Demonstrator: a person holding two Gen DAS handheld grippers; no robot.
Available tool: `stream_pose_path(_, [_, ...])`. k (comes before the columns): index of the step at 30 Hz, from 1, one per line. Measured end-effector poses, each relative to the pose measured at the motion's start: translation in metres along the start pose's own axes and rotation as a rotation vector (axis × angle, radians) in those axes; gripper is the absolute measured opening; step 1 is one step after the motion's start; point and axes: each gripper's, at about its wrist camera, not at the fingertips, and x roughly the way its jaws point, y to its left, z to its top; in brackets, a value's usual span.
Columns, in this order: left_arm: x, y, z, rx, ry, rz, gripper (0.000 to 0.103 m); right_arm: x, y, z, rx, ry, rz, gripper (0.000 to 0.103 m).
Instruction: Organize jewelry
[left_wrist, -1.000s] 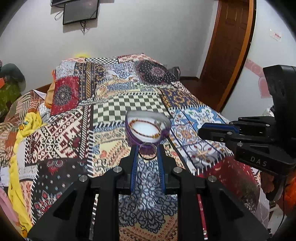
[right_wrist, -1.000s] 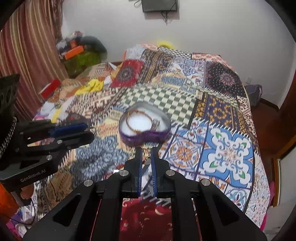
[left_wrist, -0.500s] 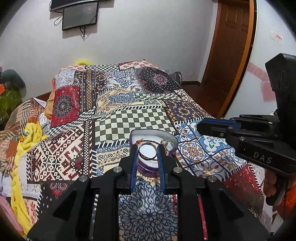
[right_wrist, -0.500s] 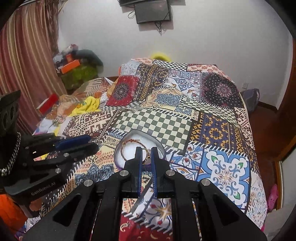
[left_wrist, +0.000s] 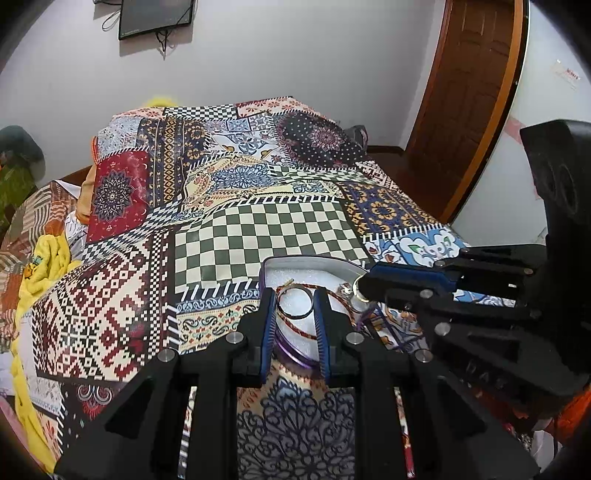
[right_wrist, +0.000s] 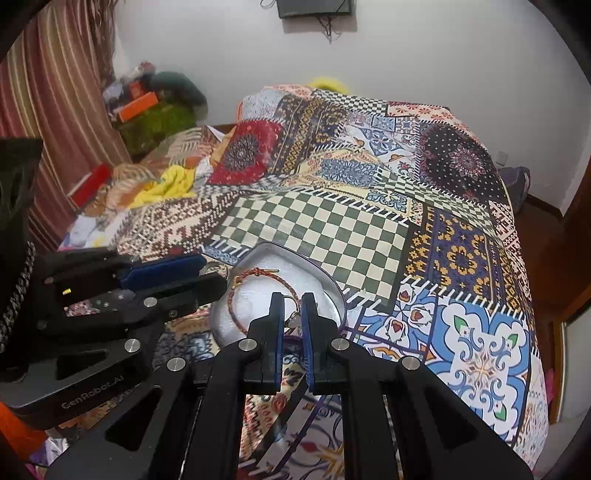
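Observation:
A purple heart-shaped jewelry box (left_wrist: 295, 267) (right_wrist: 325, 275) with a white lining lies open on the patchwork bedspread. A red braided bracelet (right_wrist: 236, 299) (left_wrist: 295, 328) lies inside it. My left gripper (left_wrist: 294, 299) is shut on a thin round bangle (left_wrist: 294, 303) and holds it over the box. My right gripper (right_wrist: 292, 300) is shut on a small metal earring (right_wrist: 293, 322), just over the box's near right side. The right gripper also shows in the left wrist view (left_wrist: 364, 286), with a gold ring at its tip.
The patchwork bedspread (left_wrist: 258, 229) covers the whole bed. Yellow cloth (left_wrist: 33, 273) and clutter lie at the left edge. A wooden door (left_wrist: 469, 92) stands at the right. A dark screen (right_wrist: 314, 7) hangs on the far wall.
Both grippers have moved forward and down until they are over the box, each still holding its piece. The box now sits right at the fingertips.

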Motion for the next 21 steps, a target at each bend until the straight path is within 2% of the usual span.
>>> stream_pose_path(8, [0.015,0.008,0.008,-0.015,0.013,0.002,0.019,0.014,-0.002,0.002,-0.024,0.025,0.010,0.008])
stream_pose_path(16, [0.020,0.005,0.011,0.003,0.016,0.024,0.019,0.017,0.002,0.001,-0.050,0.037,0.022,0.008])
stream_pose_path(21, [0.018,0.007,0.010,-0.001,0.019,0.012,0.019,0.020,0.004,0.001,-0.064,0.046,0.019,0.008])
